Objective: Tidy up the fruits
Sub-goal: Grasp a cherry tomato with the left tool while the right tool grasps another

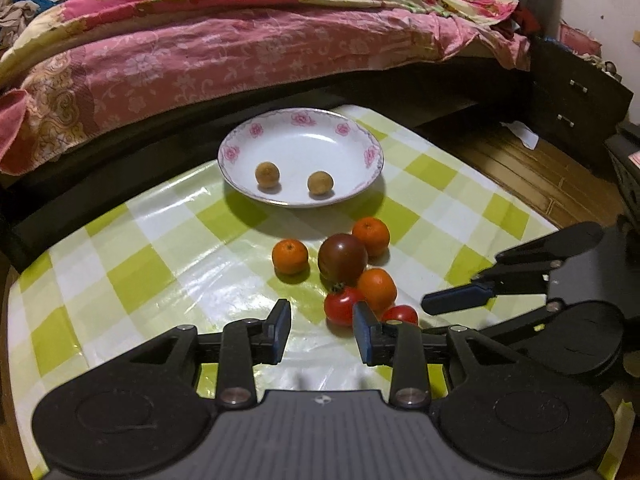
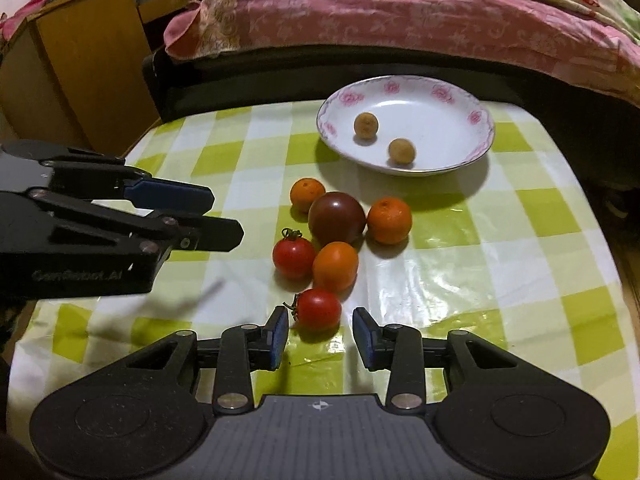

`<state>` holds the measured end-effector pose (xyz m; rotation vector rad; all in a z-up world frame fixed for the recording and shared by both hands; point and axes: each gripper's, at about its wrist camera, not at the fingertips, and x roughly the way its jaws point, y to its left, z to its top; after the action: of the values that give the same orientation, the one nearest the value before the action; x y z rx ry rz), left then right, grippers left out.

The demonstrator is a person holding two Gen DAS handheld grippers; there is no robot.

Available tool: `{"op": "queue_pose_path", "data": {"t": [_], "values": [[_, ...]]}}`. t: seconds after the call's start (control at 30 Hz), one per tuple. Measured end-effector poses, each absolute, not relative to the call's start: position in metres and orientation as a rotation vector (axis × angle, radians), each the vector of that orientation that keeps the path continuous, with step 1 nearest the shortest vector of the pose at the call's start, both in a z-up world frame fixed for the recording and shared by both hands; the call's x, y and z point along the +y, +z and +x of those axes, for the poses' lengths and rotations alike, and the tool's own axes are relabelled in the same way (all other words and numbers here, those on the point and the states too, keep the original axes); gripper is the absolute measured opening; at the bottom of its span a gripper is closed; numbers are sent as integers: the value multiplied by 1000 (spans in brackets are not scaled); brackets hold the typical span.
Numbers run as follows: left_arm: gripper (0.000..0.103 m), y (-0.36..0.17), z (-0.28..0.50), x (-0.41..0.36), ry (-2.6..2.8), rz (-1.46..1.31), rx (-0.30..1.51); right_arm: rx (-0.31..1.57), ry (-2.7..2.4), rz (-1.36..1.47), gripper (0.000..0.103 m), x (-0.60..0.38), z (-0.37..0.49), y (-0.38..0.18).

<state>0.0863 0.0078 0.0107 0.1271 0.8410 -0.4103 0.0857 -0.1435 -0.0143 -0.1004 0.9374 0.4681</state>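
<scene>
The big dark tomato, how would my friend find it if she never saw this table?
Find the white flowered plate on the checked tablecloth. In front of it sits a fruit cluster; the dark tomato is in its middle. It is the biggest, brownish-purple, while its neighbours are orange or bright red.

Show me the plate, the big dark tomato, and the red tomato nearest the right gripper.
plate (image 2: 440, 100) right wrist view, bare inner surface
dark tomato (image 2: 337, 218) right wrist view, middle
nearest red tomato (image 2: 319, 309) right wrist view, middle
</scene>
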Motion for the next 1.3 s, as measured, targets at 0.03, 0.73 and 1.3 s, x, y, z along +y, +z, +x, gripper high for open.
{"op": "queue_pose_path", "data": {"t": [0.03,0.73,1.3], "values": [[41,9,87,8,-412,127,846,940,471,-102,33,-142,87,-15],[41,-22,109,-14,-461,182,904,988,443,-83,25,-162,101,-21],[38,-34,119,-27,-468,220,900,995,453,-64,25,-174,107,-24]]}}
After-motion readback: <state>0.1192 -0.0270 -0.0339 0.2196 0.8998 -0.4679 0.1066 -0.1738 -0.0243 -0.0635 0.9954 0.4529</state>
